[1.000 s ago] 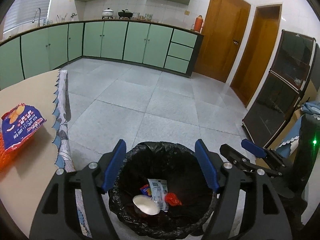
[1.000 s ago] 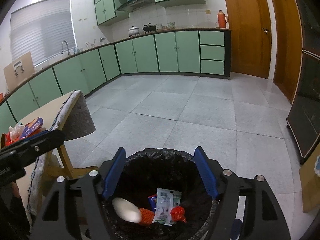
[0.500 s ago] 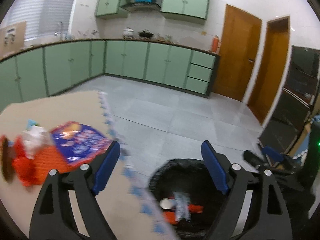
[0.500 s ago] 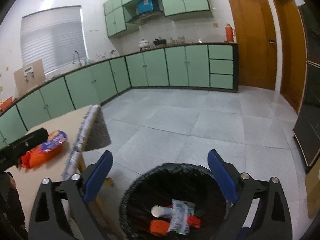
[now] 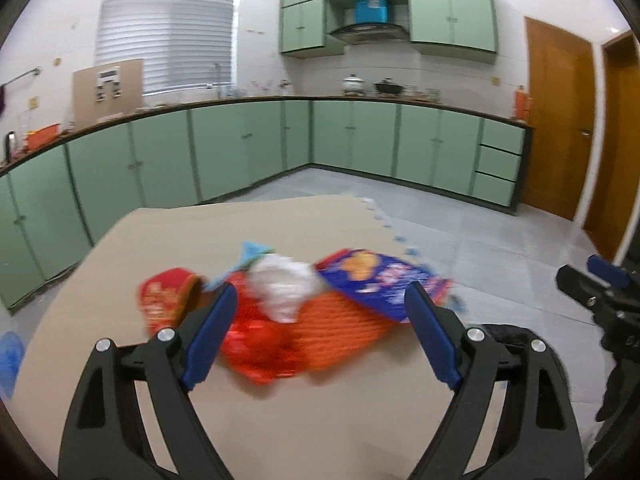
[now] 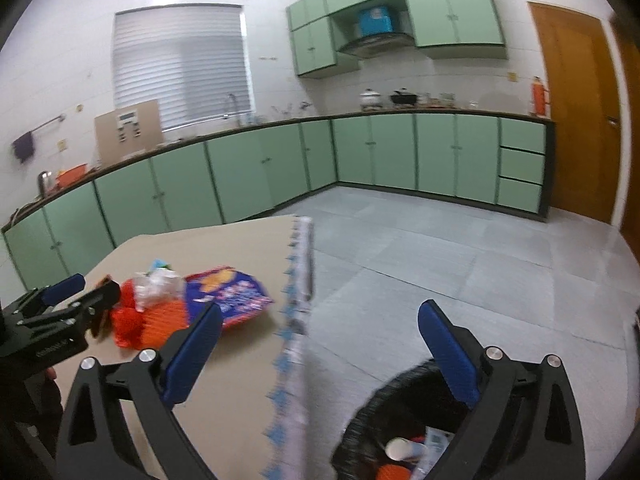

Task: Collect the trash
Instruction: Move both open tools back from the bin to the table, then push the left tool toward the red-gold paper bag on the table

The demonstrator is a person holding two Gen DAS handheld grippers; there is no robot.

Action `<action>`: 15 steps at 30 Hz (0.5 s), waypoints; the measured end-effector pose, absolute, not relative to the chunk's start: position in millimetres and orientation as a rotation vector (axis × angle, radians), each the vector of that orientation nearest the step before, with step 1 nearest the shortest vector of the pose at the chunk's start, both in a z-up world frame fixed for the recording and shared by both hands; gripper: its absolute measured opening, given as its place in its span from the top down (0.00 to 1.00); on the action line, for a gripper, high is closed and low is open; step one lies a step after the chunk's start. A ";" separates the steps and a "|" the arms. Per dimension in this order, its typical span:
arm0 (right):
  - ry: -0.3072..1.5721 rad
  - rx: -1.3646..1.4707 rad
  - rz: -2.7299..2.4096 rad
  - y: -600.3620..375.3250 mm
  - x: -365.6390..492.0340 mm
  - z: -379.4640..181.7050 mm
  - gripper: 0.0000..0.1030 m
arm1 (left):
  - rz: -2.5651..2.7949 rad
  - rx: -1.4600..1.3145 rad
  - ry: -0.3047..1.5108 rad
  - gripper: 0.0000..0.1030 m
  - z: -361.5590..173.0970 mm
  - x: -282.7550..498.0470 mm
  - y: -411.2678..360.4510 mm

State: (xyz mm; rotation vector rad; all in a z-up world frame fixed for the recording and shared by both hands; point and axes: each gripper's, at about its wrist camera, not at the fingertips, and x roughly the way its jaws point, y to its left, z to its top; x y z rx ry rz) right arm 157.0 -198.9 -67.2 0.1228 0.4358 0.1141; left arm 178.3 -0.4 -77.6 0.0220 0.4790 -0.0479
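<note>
Both claws are between drops, heading back from the bin to the table for more trash. The left gripper (image 5: 318,316) has its jaws spread wide with nothing between them, and it faces the pile on the table (image 5: 320,416). The right gripper (image 6: 320,340) is also spread and empty; its jaws have just been opening, and it sits over the table's right edge with the trash bin (image 6: 368,412) low on the right.

The remaining trash lies in a heap toward the far middle of the table: a blue snack bag (image 5: 384,280) on the right, a crumpled white wrapper (image 5: 284,284) in the middle on top of an orange mesh piece (image 5: 344,320), a red wrapper (image 5: 256,340) near the front, and a red cup (image 5: 164,300) on its side at the left. The bin already holds a few pieces, among them a white cup (image 6: 398,449).

The next move probably calls for each claw to pick one piece: the left seems best placed for the red wrapper or the cup, the right for the blue bag. The pieces overlap, so a pinch on one may drag its neighbours.
</note>
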 end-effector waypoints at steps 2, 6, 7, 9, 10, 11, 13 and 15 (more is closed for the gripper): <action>0.435 0.113 0.135 -182.8 163.9 -67.2 0.07 | -0.007 0.023 0.478 0.20 -78.4 181.1 15.1; 0.445 0.101 0.162 -159.7 176.8 -70.3 0.07 | 0.056 0.013 0.494 0.20 -83.8 188.6 44.6; 0.449 0.101 0.166 -155.9 179.3 -70.9 0.07 | 0.065 0.011 0.500 0.20 -84.4 191.1 49.9; 0.457 0.098 0.173 -146.9 186.0 -72.5 0.07 | 0.079 -0.001 0.514 0.20 -86.3 197.3 59.3; 0.460 0.097 0.175 -144.2 188.3 -72.9 0.07 | 0.081 -0.009 0.521 0.20 -88.4 199.5 63.8; 0.464 0.096 0.179 -139.9 191.2 -73.7 0.07 | 0.083 -0.015 0.527 0.20 -88.8 202.8 65.1; 0.468 0.092 0.183 -133.9 194.2 -74.6 0.07 | 0.091 -0.021 0.535 0.20 -90.8 208.4 67.3; 0.468 0.084 0.186 -128.8 196.9 -75.5 0.07 | 0.099 -0.024 0.539 0.20 -91.2 215.0 69.0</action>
